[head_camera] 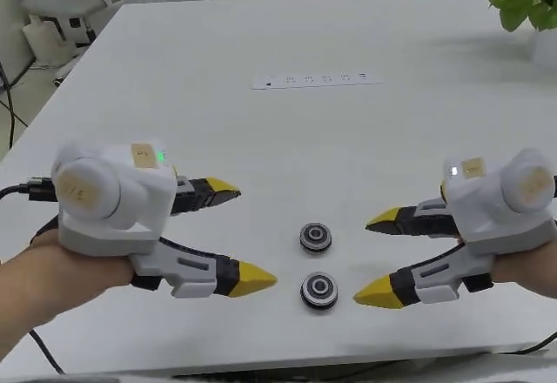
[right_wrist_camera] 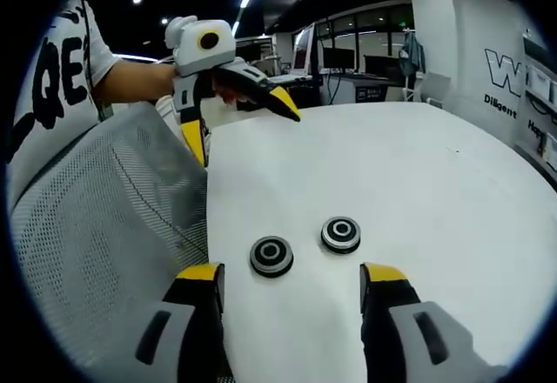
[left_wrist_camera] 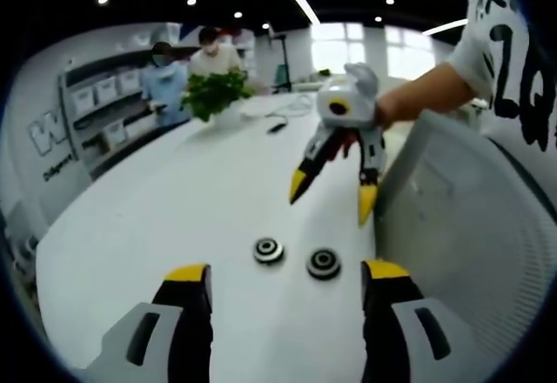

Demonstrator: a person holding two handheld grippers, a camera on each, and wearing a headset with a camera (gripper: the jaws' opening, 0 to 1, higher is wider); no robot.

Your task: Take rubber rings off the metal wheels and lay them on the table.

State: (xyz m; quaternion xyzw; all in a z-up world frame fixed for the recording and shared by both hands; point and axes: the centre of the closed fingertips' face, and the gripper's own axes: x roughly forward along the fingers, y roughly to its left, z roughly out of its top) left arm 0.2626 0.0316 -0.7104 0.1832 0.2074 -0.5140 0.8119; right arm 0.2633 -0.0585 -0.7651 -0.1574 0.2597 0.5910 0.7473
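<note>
Two metal wheels, far wheel and near wheel, lie just apart on the table near its front edge, between left gripper and right gripper; both claws released, empty. Rubber rings look still on. Probably best: one claw pins a wheel flat, the other nips the ring's outer edge and peels

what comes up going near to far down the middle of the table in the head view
near metal wheel → far metal wheel → flat white strip
</note>
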